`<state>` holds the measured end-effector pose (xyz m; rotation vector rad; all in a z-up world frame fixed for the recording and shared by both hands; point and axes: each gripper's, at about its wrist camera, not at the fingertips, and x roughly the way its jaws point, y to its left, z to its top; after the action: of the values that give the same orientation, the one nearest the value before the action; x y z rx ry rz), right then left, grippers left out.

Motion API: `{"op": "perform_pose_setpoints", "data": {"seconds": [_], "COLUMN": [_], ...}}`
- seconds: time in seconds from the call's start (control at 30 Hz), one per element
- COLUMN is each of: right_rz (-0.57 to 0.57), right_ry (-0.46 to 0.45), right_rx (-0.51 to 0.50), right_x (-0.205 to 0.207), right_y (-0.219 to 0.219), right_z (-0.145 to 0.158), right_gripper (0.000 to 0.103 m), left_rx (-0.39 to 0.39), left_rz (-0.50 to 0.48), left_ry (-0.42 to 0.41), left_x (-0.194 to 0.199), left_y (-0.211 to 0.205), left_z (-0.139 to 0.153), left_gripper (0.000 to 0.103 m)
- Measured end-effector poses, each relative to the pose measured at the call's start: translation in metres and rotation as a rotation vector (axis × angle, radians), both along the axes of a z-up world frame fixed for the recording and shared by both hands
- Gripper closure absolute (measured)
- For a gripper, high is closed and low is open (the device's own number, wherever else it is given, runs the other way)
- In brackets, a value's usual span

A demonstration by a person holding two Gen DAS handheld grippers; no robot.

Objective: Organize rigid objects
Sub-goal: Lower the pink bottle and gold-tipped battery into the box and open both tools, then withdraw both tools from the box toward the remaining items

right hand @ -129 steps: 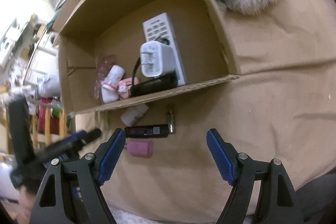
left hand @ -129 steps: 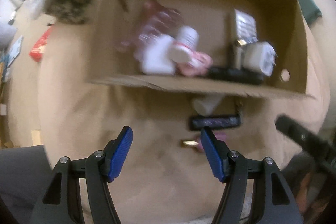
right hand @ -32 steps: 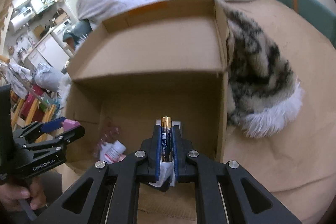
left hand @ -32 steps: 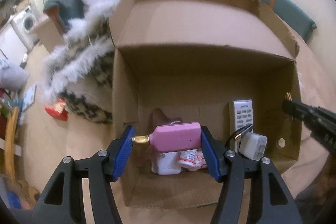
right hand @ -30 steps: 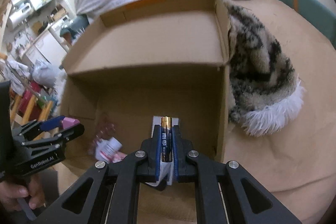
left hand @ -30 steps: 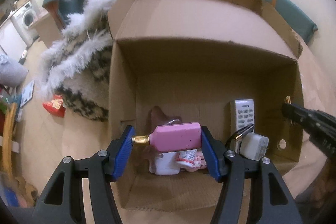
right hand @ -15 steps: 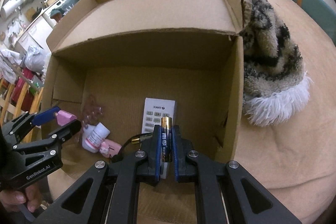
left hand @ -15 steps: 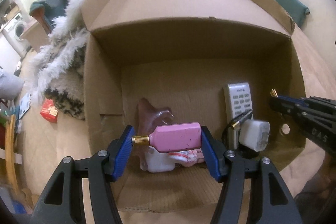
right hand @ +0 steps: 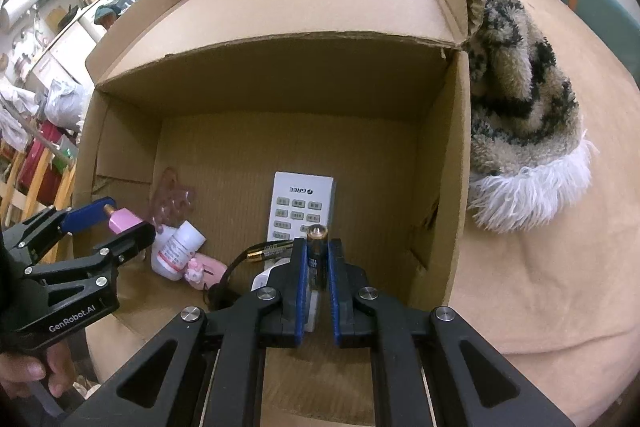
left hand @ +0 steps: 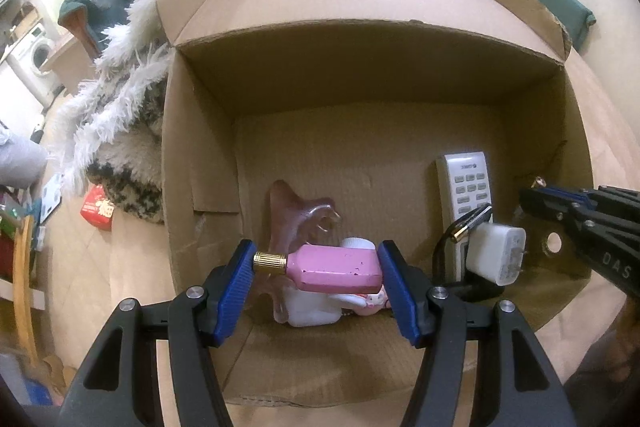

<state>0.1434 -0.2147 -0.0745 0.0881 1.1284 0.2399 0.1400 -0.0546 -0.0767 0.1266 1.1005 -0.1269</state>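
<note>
Holding pink bottle (left hand: 336,267) and battery (right hand: 317,259) over box (left hand: 200,155)

Both grippers, the left gripper (left hand: 318,269) carrying the pink bottle (left hand: 336,267) and the right gripper (right hand: 318,267) carrying the battery (right hand: 317,255), are now hanging over the cardboard box (left hand: 200,155).

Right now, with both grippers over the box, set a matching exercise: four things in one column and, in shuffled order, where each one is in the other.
Things
1. pink bottle
2. battery
3. remote control
4. fuzzy patterned blanket

Places
A. outside the cardboard box, against its side wall
B. clamped in the right gripper
C. lying flat on the box floor
D. clamped sideways in the left gripper

Pairs: 1-D, 2-B, 3-C, 4-A
</note>
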Motion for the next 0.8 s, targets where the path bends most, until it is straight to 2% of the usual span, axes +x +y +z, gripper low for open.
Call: {"op": "perform_pose_setpoints", "data": {"seconds": [0.2,0.27,0.33,0.4,0.43,0.47,0.5,0.53,0.8], "right_rz": [-0.003,-0.008,-0.012,-0.011,-0.012,-0.014,-0.017,-0.018,0.003], "right_ry": [-0.005,-0.012,-0.025,-0.039,-0.045,-0.052,-0.064,-0.078,-0.074], "right_rx": [0.005,0.02,0.045,0.062,0.067,0.068,0.065,0.059,0.065], "right_x": [-0.001,-0.001,-0.002,-0.002,-0.002,-0.003,-0.004,-0.005,-0.006], "right_y": [-0.001,-0.002,-0.004,-0.004,-0.004,-0.004,-0.005,-0.005,-0.002], "right_z": [0.001,0.003,0.005,0.009,0.01,0.012,0.013,0.015,0.017], "right_gripper": [0.092,0.092,0.091,0.081,0.068,0.043,0.032,0.028,0.028], "left_rx": [0.011,0.018,0.004,-0.007,-0.009,-0.008,-0.006,-0.005,0.004], "left_rz": [-0.003,-0.009,-0.015,-0.019,-0.022,-0.025,-0.026,-0.025,-0.019], "left_ry": [0.013,0.011,-0.002,-0.018,-0.025,-0.03,-0.033,-0.034,-0.029], "left_x": [0.001,0.001,-0.001,-0.003,-0.004,-0.004,-0.004,-0.004,-0.003], "left_y": [-0.004,-0.007,-0.009,-0.01,-0.011,-0.011,-0.012,-0.011,-0.01], "left_z": [0.001,0.004,0.009,0.013,0.015,0.016,0.017,0.017,0.014], "left_gripper": [0.043,0.033,0.03,0.03,0.03,0.03,0.03,0.03,0.03]}}
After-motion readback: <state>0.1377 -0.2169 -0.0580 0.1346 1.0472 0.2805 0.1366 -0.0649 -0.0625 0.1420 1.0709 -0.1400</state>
